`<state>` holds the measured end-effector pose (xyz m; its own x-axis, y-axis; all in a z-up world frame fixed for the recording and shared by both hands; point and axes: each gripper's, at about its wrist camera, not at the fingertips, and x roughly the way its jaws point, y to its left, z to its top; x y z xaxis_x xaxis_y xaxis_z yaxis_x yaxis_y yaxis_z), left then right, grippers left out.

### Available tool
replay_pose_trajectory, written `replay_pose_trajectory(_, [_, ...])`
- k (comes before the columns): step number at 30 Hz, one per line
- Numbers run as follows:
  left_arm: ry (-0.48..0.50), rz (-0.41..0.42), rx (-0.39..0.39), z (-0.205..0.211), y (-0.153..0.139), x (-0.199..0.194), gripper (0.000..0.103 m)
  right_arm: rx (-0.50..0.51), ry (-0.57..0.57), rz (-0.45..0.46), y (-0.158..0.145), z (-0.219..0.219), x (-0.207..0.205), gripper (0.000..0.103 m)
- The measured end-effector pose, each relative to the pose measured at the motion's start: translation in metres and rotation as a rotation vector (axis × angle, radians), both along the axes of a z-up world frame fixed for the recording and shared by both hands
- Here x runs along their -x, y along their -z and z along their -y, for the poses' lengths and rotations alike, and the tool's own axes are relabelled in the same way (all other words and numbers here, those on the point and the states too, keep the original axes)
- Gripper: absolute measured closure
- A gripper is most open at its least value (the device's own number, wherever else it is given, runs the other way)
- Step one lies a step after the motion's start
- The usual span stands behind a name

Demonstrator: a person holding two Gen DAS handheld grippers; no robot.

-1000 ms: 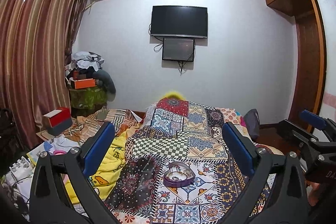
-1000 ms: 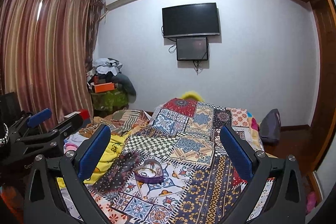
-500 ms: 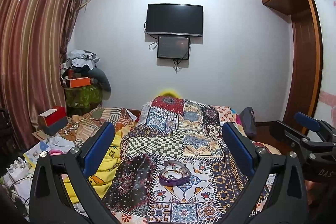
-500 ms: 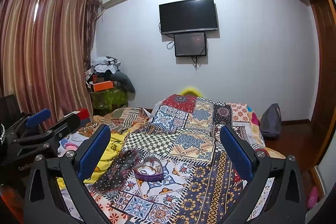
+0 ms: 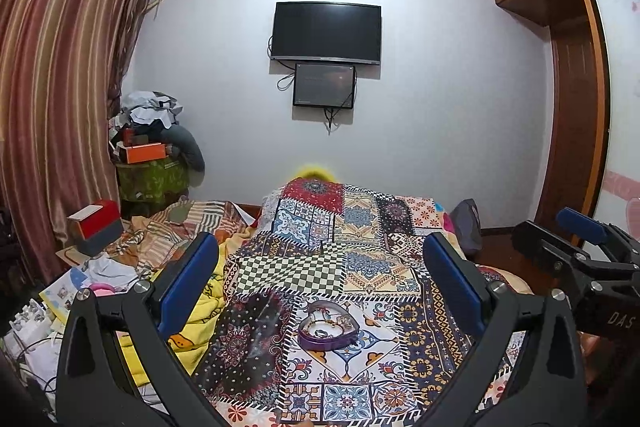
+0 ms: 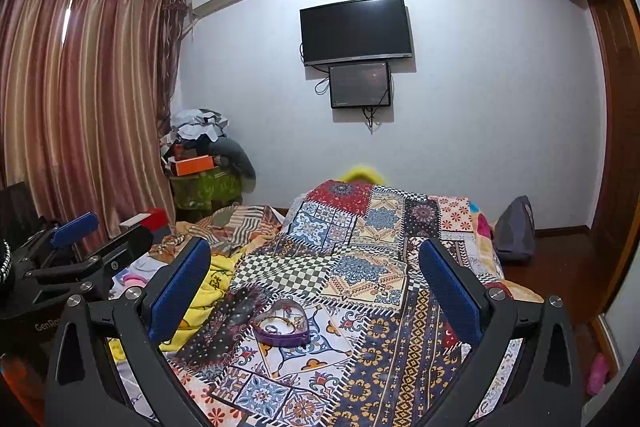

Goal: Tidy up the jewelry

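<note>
Moved: the purple heart-shaped jewelry box (image 5: 327, 329) sits lower in both my views than a second ago.
Left gripper (image 5: 320, 281): my jaws spread, empty.
Box: on the patchwork bedspread (image 5: 360, 267), jewelry inside.
Right gripper (image 6: 314, 277): jaws released, empty.

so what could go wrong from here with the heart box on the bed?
1. The heart-shaped box sits open on a soft patchwork quilt; pressing down may tip it and spill the jewelry.
2. The pieces look small and tangled, so the open left tongs or right tongs may drag several at once.
</note>
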<state>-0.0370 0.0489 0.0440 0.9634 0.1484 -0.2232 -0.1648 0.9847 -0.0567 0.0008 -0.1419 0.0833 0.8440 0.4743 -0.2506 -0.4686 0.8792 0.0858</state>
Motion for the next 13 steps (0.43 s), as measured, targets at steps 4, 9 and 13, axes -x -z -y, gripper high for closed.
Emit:
replay_pose_trajectory(4, [0.002,-0.003,0.006,-0.0011,0.0007,-0.0004,0.001,0.005,-0.001,0.003,0.0003,-0.001,0.0003,0.0])
replay_pose_trajectory(9, [0.004,-0.004,0.014,-0.0033,0.0024,0.0001,0.001,0.016,-0.002,0.007,0.0004,-0.0036,0.0022,0.0])
replay_pose_trajectory(13, [0.011,-0.005,0.015,-0.0045,0.0038,0.0013,0.001,0.021,0.0,0.009,-0.0006,-0.0054,0.002,0.0])
